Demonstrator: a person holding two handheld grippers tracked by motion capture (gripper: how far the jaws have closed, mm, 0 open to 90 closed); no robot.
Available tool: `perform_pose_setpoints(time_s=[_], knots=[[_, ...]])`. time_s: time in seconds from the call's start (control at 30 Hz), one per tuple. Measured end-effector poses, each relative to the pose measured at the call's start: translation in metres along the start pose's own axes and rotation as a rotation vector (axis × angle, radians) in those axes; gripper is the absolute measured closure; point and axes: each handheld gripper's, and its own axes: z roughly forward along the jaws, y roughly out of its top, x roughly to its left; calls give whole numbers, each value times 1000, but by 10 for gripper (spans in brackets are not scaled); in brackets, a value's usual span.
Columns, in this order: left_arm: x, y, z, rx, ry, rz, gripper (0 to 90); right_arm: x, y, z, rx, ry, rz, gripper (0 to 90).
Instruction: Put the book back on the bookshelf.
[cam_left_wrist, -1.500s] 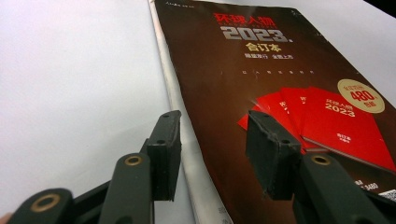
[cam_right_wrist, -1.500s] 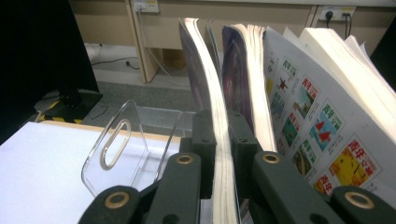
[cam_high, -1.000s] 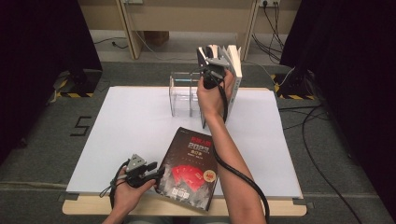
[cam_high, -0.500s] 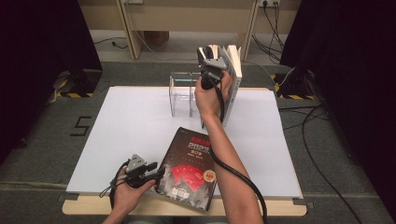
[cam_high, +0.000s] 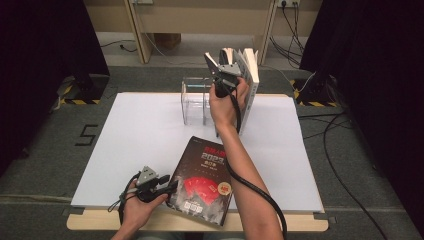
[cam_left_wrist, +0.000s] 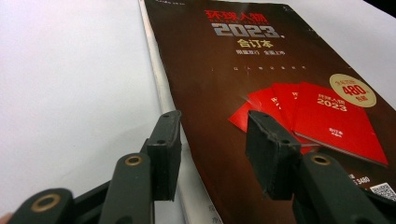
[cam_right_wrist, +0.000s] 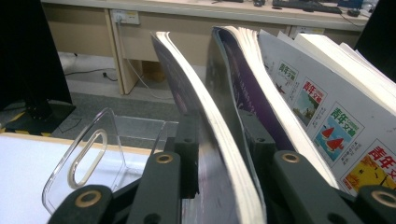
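Release is under way at the far rack (cam_high: 197, 100): the right gripper's (cam_right_wrist: 217, 128) jaws have just been opening around the upright magazine (cam_right_wrist: 205, 140), apparently now filed. The left gripper (cam_left_wrist: 212, 140) hovers unclenched over the dark book (cam_high: 202, 180) near the worktop's (cam_high: 135, 135) edge.

From the right gripper view I cannot tell whether the pads (cam_right_wrist: 189, 154) press the magazine (cam_right_wrist: 210, 154); its lower part is cut off. My forearm covers part of the dark book (cam_high: 202, 182). Small print there is unreadable.
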Motion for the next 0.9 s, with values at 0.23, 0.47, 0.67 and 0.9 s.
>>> perform_pose_setpoints(time_s=[0.23, 0.47, 0.67, 0.9], knots=[[0, 0, 0, -2, -1, 0, 549, 0, -5, -6, -14, 9, -17, 700], [0, 1, 0, -4, -1, 1, 549, -2, -10, -23, -47, 27, 15, 709], [0, 0, 0, -5, -2, 1, 549, -11, -19, -34, -41, 67, 81, 769], [-1, 0, 1, -5, -6, 1, 549, -17, -27, -33, 2, 98, 114, 807]])
